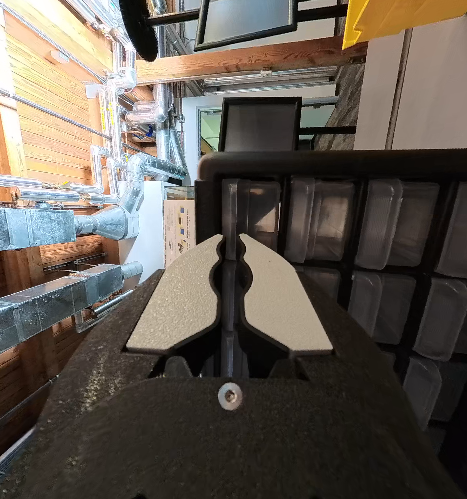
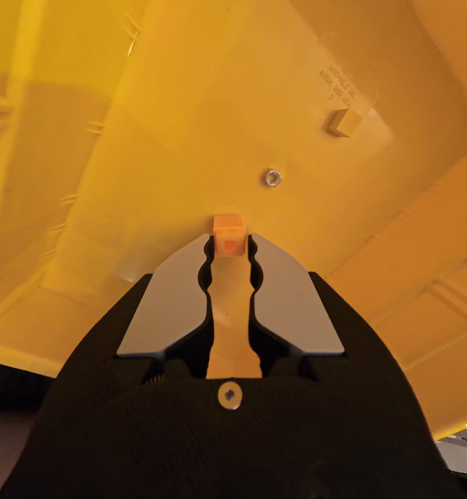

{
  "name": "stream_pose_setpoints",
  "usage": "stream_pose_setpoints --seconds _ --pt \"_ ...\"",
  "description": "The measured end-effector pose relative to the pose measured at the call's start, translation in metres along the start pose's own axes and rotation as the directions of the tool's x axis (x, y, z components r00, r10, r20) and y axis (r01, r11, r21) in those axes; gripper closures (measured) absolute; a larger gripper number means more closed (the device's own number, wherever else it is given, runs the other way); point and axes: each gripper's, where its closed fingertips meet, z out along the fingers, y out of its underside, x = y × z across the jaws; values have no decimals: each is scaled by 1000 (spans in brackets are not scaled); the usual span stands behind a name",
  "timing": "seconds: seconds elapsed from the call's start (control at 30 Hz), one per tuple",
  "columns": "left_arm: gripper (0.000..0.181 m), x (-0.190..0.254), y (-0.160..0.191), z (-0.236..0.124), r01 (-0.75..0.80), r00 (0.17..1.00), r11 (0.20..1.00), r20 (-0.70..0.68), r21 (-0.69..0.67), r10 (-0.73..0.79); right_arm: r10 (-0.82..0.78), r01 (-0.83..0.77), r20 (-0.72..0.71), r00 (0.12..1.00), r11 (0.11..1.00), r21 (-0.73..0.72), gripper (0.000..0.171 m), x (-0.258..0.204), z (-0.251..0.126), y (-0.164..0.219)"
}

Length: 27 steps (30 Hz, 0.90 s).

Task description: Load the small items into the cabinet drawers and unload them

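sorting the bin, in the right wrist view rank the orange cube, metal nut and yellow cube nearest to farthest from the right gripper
1. orange cube, between the right gripper fingertips
2. metal nut, beyond, slightly right
3. yellow cube, farthest, upper right

Inside the bin (image 2: pixel 173 135), a nut (image 2: pixel 271 179) lies between two cubes (image 2: pixel 229 237), one (image 2: pixel 343 122) farther back

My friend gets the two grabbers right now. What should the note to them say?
Left gripper: pinched on the clear handle of a corner drawer in the black cabinet.
Right gripper: inside the yellow bin, fingers around the orange cube, seemingly gripping it.
Also in the bin: a yellow cube and a metal nut.
Done: no items visible in the drawers.
Left: open the drawer, drop the cube in, load the others, then unload.
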Motion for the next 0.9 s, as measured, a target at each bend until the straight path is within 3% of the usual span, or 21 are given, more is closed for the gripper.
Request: stream_pose_setpoints --seconds 0.2,0.3,0.37,0.53,0.7,0.9 --pt "174 -1 0 -3 20 999 1000 31 2 -20 -7 3 38 999 995 100 140 -5 -15 -7" --pt "161 2 -1 -20 94 995 995 35 31 -95 -26 21 25 999 984 174 140 -8 -33 -11" --pt "163 18 -9 -38 115 993 990 -16 82 -114 -24 23 5 1000 979 201 140 -8 -44 -11" --pt "164 84 -12 -56 -26 990 997 -136 75 36 -30 43 -64 997 977 210 140 -8 -59 -10" --pt "161 128 -5 -51 -27 973 999 -229 33 34 -56 69 -69 996 974 214 140 -15 -63 -10" --pt "159 141 -3 -32 6 970 1000 -244 -8 -8 -63 76 -70 996 976 203 140 -16 -62 -9"
